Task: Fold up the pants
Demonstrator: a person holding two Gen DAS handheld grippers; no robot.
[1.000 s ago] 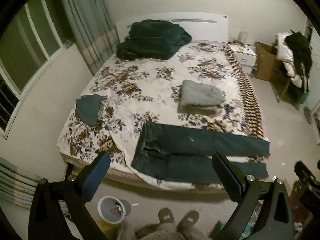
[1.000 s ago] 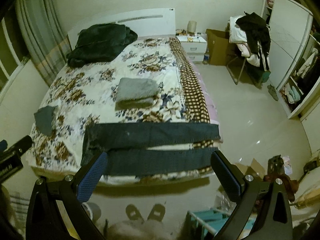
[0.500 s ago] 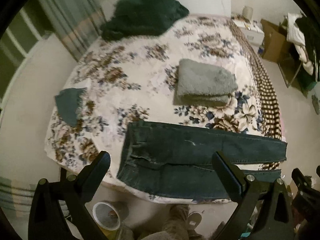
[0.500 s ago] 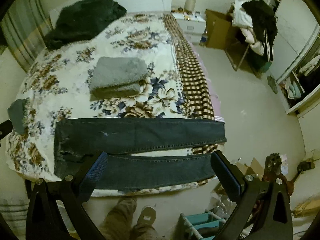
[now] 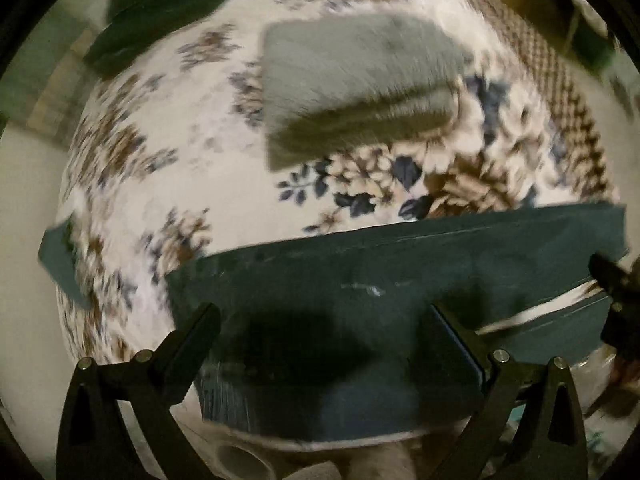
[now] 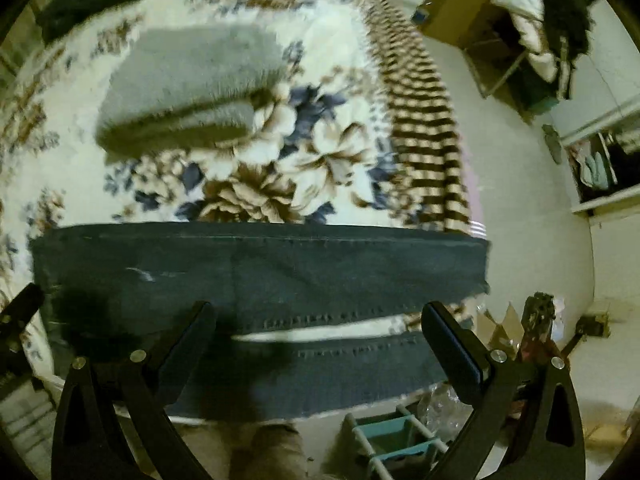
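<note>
Both claws had dropped much closer to the bed than half a second before, so the pants now filled the lower part of each view. The left claw [image 5: 320,332] was spread wide and gripping nothing, poised over the waist end of the pants [image 5: 360,280]. The right claw [image 6: 320,328] was likewise spread and empty, above the two legs near their hems, with the pale strip of bedspread between the legs showing just beyond it. Whether either claw touched the denim could not be told through the motion blur.

The step in hand looked like the approach before the first grasp; no fold had been made yet. The next move probably called for each claw to close on the near edge of the near leg, then carry it over onto the far leg.

The pants lay flat across the near edge of the bed [image 5: 168,152], waist left, hems right. Farther off sat a folded grey garment [image 5: 360,64].
</note>
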